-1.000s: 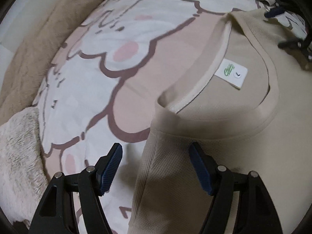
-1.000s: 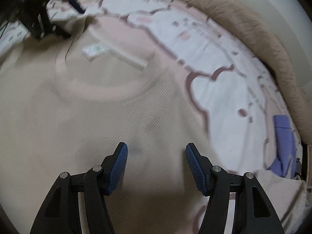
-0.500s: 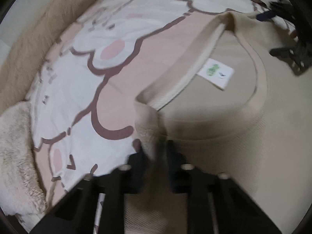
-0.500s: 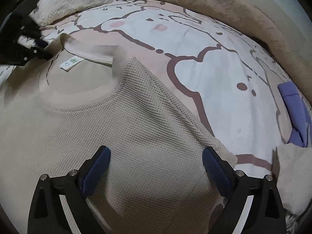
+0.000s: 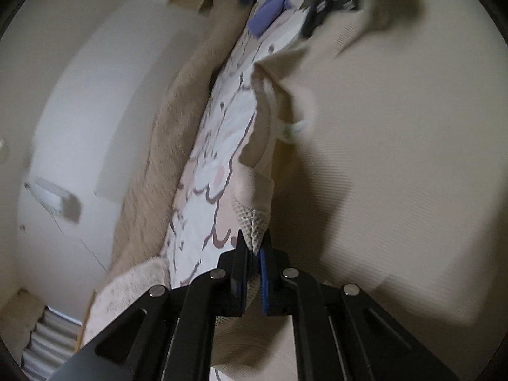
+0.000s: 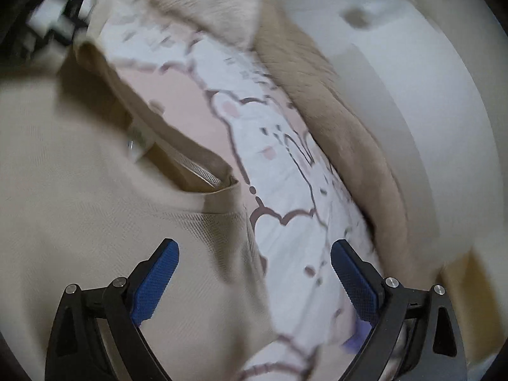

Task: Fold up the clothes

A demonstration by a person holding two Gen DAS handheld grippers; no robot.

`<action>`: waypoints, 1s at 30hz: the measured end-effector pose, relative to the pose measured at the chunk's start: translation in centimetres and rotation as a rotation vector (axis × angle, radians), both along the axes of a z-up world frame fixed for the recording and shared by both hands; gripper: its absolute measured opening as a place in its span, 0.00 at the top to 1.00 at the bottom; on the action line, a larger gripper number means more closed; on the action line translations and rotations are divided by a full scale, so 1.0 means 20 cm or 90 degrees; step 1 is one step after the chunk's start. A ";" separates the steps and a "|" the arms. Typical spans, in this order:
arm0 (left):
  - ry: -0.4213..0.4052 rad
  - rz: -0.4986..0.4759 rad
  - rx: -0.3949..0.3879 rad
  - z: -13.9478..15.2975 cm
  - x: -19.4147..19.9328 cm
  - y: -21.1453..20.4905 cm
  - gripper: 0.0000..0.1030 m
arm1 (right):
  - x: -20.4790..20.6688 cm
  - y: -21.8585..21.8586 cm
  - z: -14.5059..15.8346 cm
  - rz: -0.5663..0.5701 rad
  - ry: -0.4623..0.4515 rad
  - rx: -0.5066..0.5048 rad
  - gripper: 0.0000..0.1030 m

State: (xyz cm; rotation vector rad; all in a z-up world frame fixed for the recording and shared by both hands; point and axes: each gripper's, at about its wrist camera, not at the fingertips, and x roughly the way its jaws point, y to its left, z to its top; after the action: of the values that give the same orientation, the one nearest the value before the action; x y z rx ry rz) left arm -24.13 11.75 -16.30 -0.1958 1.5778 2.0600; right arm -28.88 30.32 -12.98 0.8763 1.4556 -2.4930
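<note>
A beige waffle-knit shirt lies on a printed bedsheet. My left gripper is shut on the shirt's shoulder edge beside the collar, with a tuft of knit bunched between the blue pads. The white neck label shows in the collar opening. In the right wrist view the same shirt fills the left side, its collar gaping. My right gripper stands wide open above the shirt's shoulder edge and the sheet, nothing between its fingers. The right gripper also shows, blurred, at the top of the left wrist view.
A tan fluffy blanket runs along the bed's far edge against a white wall. A purple garment lies further along the sheet. A pale fluffy throw sits at the bed's near corner. The blanket borders the sheet in the right wrist view.
My left gripper went from open beside the shirt's shoulder to shut on it, then swung and rolled sideways, lifting the collar edge. My right gripper opened wide and rolled towards the bed's edge.
</note>
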 end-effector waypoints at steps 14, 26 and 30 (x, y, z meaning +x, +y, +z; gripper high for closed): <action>0.058 -0.014 0.059 -0.13 0.05 -0.12 0.93 | -0.01 -0.14 -0.37 0.148 -0.049 0.307 0.86; 0.045 -0.012 -0.046 -0.05 -0.04 0.00 0.95 | 0.08 -0.21 -0.20 0.061 0.042 0.244 0.88; 0.008 0.014 0.016 0.21 -0.01 -0.02 0.95 | 0.14 -0.22 -0.03 0.033 0.045 0.201 0.89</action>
State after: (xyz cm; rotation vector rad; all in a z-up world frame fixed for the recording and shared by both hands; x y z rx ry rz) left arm -24.27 11.27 -12.08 -0.1918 1.5622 2.1004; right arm -26.13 25.99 -13.62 0.7882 1.9050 -2.3155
